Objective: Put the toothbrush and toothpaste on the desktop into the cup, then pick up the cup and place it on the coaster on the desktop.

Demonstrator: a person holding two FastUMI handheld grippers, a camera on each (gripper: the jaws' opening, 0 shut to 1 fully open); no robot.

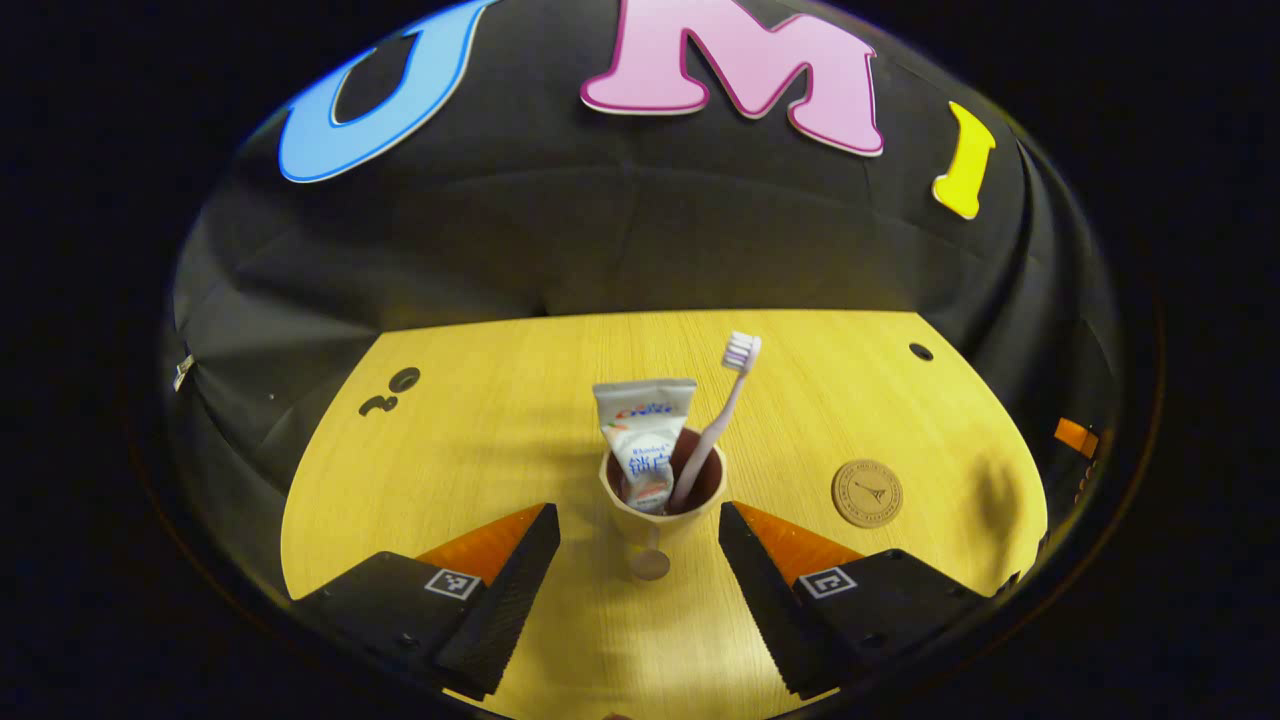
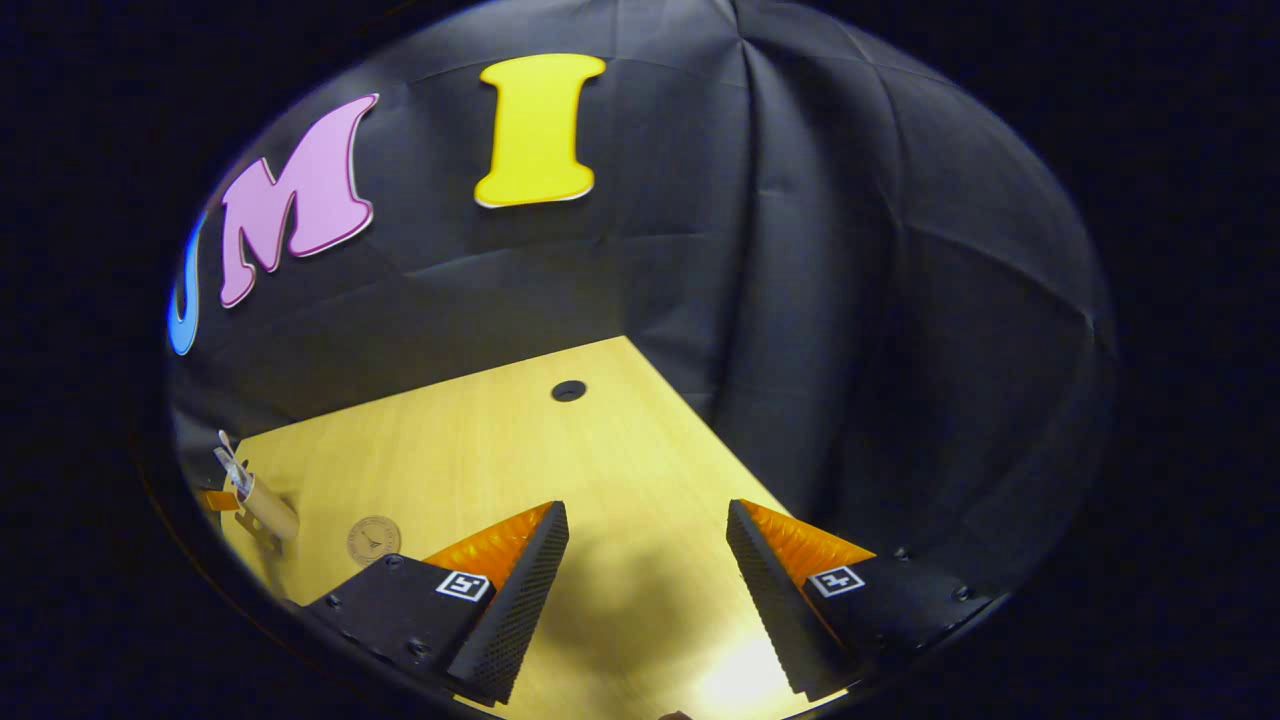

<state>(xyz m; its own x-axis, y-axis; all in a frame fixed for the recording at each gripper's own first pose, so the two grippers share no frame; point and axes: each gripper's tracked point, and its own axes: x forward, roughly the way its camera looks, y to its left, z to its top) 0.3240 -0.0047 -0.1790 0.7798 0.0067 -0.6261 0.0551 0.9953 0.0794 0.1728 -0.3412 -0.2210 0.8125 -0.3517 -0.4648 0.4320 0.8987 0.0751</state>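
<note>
**Cup loaded, grasp coming up**

Left tool [image 1: 638, 535] is spread wide, jaws flanking the cup [image 1: 661, 510] on the counter [image 1: 480, 440] without touching. Paste [image 1: 645, 435] and brush [image 1: 722, 410] stand inside. I'd close low on the cup's wall, lift level, then carry right to the coaster [image 1: 867, 493]. Right tool [image 2: 647, 560] gapes empty.

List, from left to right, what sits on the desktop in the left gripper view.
Pair of dark holes → toothpaste → toothbrush, both standing in the cup → coaster → small dark hole.
</note>
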